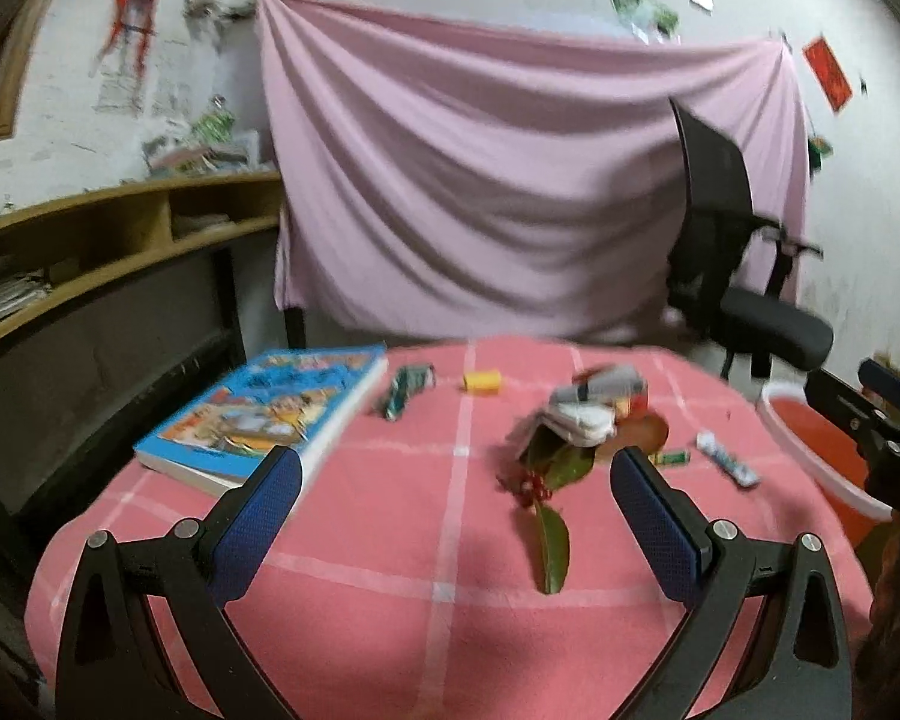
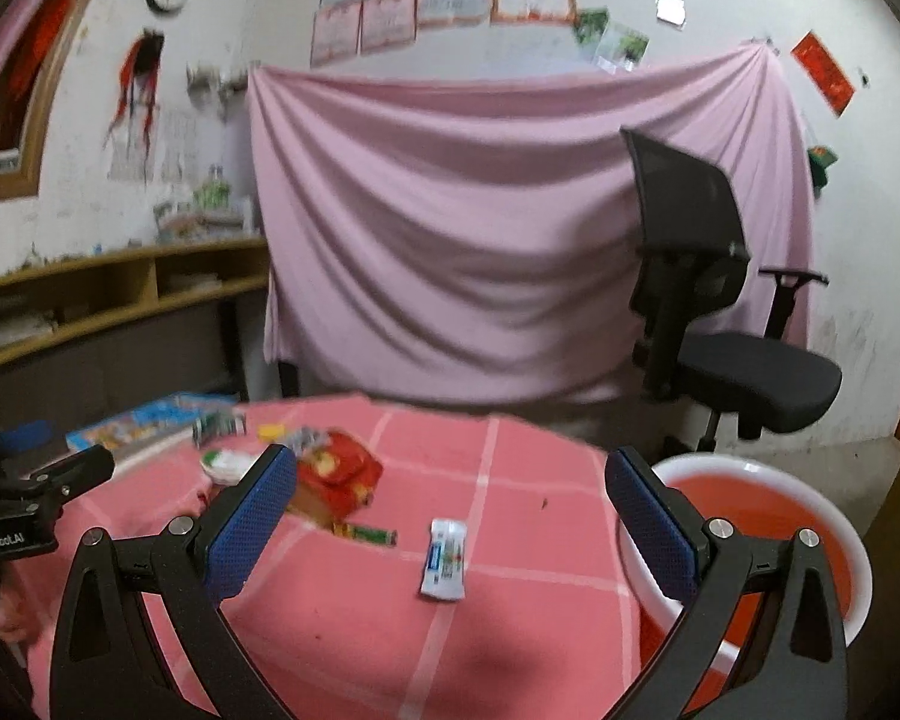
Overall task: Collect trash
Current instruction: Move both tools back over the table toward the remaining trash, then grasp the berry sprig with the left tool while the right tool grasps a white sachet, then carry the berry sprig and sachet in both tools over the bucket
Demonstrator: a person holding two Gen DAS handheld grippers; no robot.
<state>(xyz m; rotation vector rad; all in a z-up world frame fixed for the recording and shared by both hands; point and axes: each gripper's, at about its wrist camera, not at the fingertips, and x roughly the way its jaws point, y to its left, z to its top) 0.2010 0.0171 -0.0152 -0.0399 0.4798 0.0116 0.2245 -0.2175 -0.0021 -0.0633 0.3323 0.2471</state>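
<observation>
A round table with a pink checked cloth point(image 1: 390, 540) bears litter. In the left wrist view a leafy twig with red berries point(image 1: 549, 516) lies ahead of my open, empty left gripper point(image 1: 456, 480); behind it sits a pile of crumpled wrappers point(image 1: 594, 408), a green wrapper point(image 1: 405, 396) and a yellow piece point(image 1: 480, 381). A white and blue wrapper point(image 2: 444, 558) lies between the fingers of my open, empty right gripper point(image 2: 450, 480). A small green wrapper point(image 2: 369, 534) and a red crumpled packet point(image 2: 336, 477) lie to its left. A red basin with a white rim point(image 2: 750, 516) stands right of the table.
A blue picture book point(image 1: 264, 414) lies at the table's left edge. A black office chair point(image 2: 726, 324) stands behind the basin. A pink sheet point(image 2: 510, 228) hangs over the back wall. Wooden shelves point(image 1: 90, 252) run along the left.
</observation>
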